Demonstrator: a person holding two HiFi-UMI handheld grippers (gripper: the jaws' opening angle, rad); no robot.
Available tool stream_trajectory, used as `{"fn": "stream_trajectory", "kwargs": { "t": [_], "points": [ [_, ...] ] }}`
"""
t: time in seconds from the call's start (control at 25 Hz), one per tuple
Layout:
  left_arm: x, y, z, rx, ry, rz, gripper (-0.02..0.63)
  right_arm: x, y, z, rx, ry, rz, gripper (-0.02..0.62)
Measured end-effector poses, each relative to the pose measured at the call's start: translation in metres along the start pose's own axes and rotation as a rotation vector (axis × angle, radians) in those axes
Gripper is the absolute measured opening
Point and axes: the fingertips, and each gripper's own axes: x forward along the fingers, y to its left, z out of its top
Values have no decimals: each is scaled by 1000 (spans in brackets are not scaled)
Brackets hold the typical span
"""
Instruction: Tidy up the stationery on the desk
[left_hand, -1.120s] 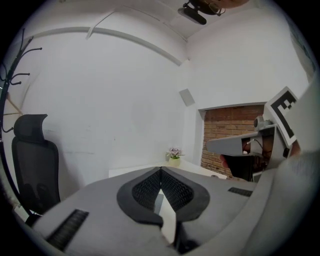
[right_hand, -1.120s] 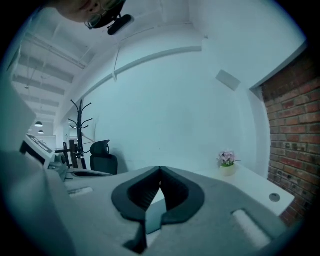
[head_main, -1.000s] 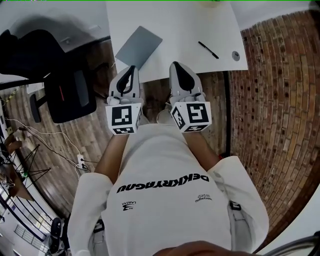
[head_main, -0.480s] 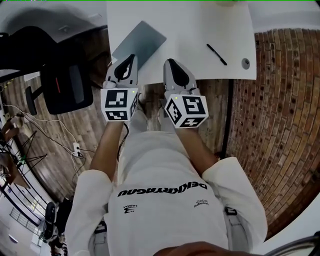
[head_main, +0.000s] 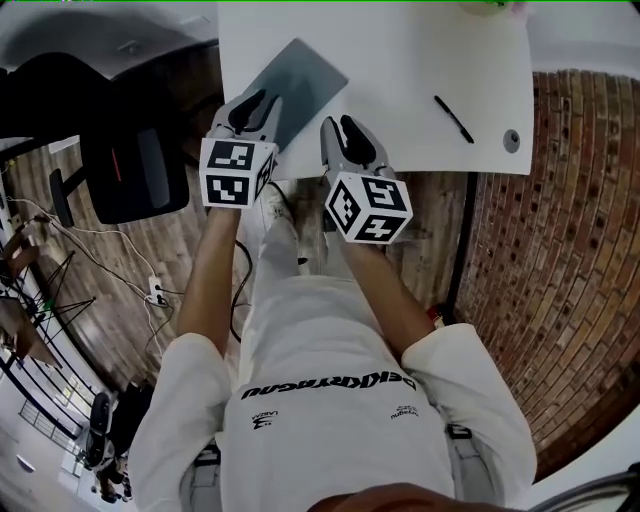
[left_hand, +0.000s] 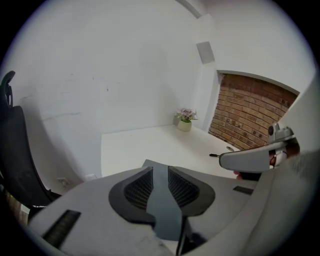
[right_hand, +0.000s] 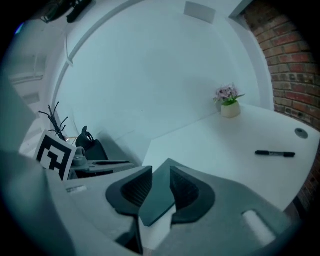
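Two jaw pairs just spread, nothing gripped: my left gripper (left_hand: 159, 172), right gripper (right_hand: 161, 172). Pen (head_main: 454, 118) lies diagonally, bare desk (head_main: 400, 60) around.

The flat grey rectangular pad (head_main: 300, 85) lies at the near left corner of the white desk (head_main: 400, 60). Right of the pad lies the slim black pen (head_main: 454, 118), and further right the round desk grommet (head_main: 512, 140). Behind the pad and to its right stands the small potted plant (right_hand: 229, 105). Left of the pad, off the desk, is the black office chair (head_main: 135, 160).

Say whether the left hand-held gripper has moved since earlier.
Yes: left hand-held gripper advanced toward the flat grey notebook on the white desk; its jaws just opening, empty.
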Motion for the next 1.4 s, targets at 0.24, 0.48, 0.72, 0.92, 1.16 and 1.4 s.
{"fn": "stream_trajectory", "kwargs": {
  "t": [0.24, 0.48, 0.72, 0.92, 1.16, 1.4],
  "points": [
    [33, 27, -14, -4, 80, -27, 103, 32, -13, -37, 118, 95, -37, 120],
    [64, 50, -29, -4, 161, -15, 117, 57, -28, -64, 173, 155, -84, 120],
    [83, 62, -48, -1, 238, -52, 117, 72, -39, -83, 193, 198, -126, 121],
    [91, 74, -60, -13, 283, -58, 117, 81, -41, -91, 212, 226, -137, 123],
    [97, 76, -71, -66, 316, -119, 117, 87, -41, -99, 229, 252, -129, 124],
    [100, 75, -76, -79, 352, -156, 115, 95, -40, -110, 222, 289, -132, 110]
  ]
}}
